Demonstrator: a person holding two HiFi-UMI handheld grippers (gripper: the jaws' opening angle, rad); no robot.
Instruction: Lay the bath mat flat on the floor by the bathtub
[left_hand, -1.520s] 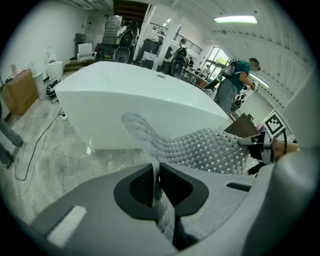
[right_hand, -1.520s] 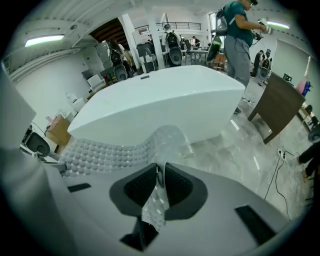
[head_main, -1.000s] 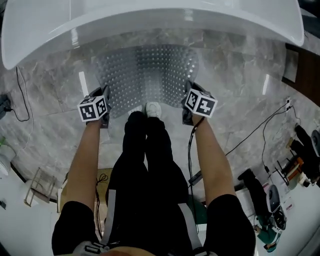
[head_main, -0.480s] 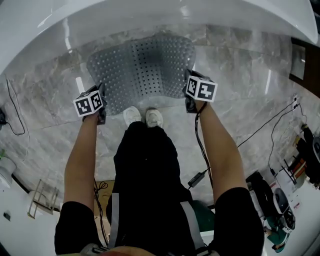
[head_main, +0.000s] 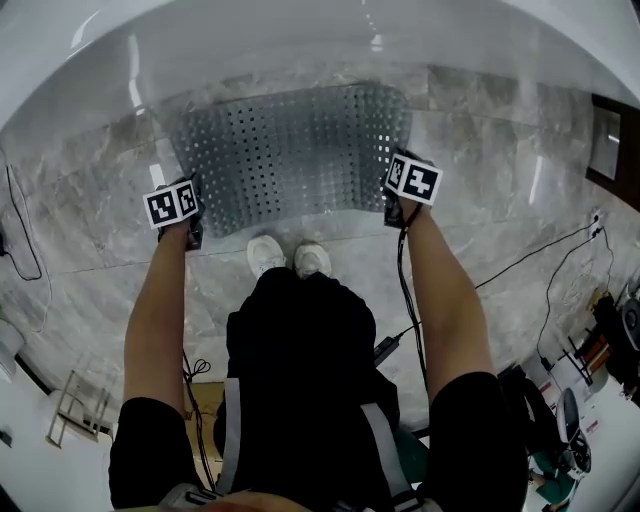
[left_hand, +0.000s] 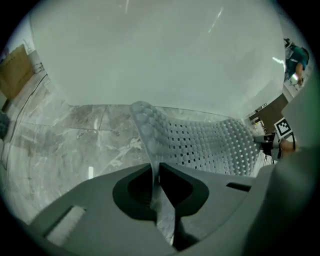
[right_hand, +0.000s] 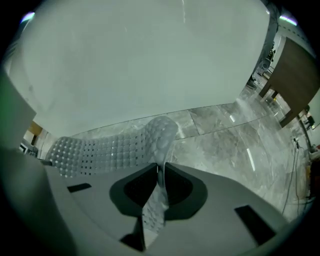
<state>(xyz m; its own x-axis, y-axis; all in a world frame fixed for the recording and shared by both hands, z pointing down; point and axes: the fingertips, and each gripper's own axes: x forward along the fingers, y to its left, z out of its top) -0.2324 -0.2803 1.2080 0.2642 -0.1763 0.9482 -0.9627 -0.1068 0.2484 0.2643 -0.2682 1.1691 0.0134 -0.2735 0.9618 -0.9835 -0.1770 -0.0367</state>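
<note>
A translucent grey bath mat (head_main: 290, 155) with rows of holes is stretched between the two grippers over the marble floor, just in front of the white bathtub (head_main: 300, 40). My left gripper (head_main: 190, 228) is shut on the mat's near left corner; in the left gripper view the mat (left_hand: 200, 142) runs away from the closed jaws at my left gripper (left_hand: 156, 172). My right gripper (head_main: 393, 212) is shut on the near right corner; the mat (right_hand: 110, 147) curls up out of my right gripper (right_hand: 160, 175). The mat's far edge lies near the tub's base.
The person's white shoes (head_main: 288, 256) stand right behind the mat's near edge. Black cables (head_main: 520, 260) trail over the floor at the right, with tools and gear at the far right edge. A dark wooden cabinet (head_main: 610, 140) stands to the right of the tub.
Both grippers moved apart and forward toward the tub, pulling the mat wider and flatter. The mat's middle sag has gone and its near edge now sits farther from the shoes.
</note>
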